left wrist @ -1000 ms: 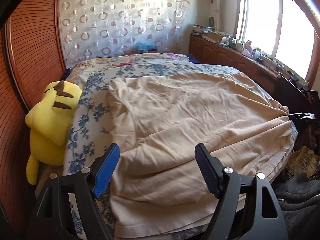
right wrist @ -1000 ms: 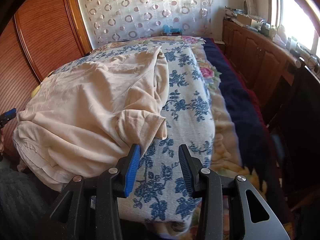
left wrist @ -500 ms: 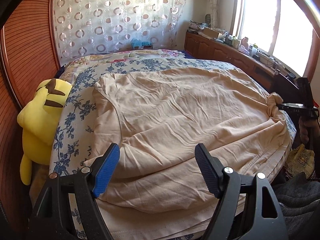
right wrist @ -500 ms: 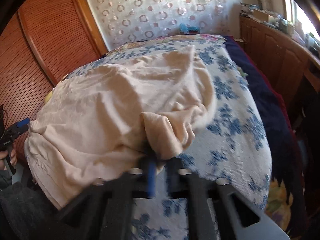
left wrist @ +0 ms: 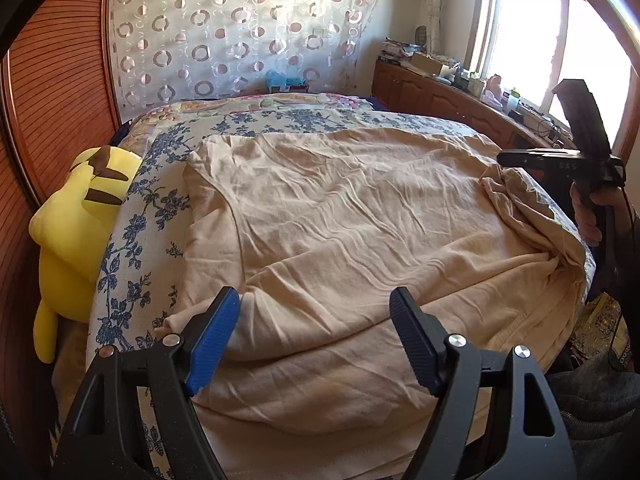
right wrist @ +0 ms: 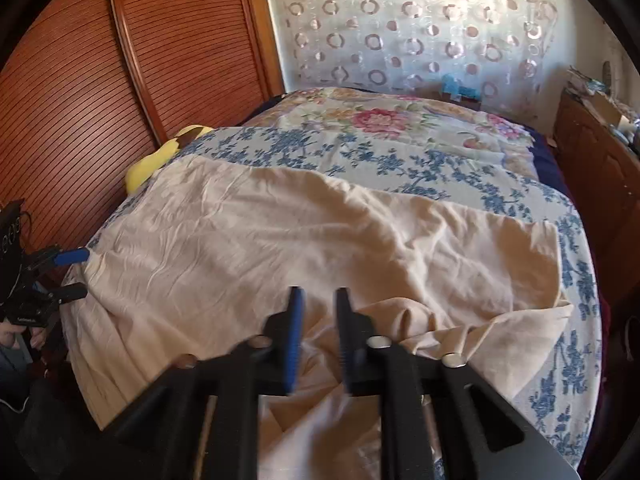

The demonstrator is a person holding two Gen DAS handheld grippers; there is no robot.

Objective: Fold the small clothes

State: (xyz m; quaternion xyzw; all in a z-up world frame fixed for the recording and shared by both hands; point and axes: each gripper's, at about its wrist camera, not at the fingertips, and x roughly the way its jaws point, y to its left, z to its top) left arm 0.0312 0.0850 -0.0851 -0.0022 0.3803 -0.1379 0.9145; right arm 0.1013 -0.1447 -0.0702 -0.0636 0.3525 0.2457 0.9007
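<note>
Garment: wrinkled beige cotton shirt (left wrist: pixel 340 216) spread across blue-floral bedspread (right wrist: pixel 400 156).
Left gripper (left wrist: pixel 314 336): jaws wide apart above the shirt's near hem.
Right gripper (right wrist: pixel 318 340): jaws narrowly parted, holding nothing, over the shirt's bunched sleeve.

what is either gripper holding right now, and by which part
Nothing is held. The left gripper is open over the beige garment. The right gripper has its jaws slightly apart above it.

Right hand-held gripper (right wrist: pixel 316 336) now off the sleeve, lifted over the beige garment (right wrist: pixel 280 240), jaws narrowly parted.
</note>
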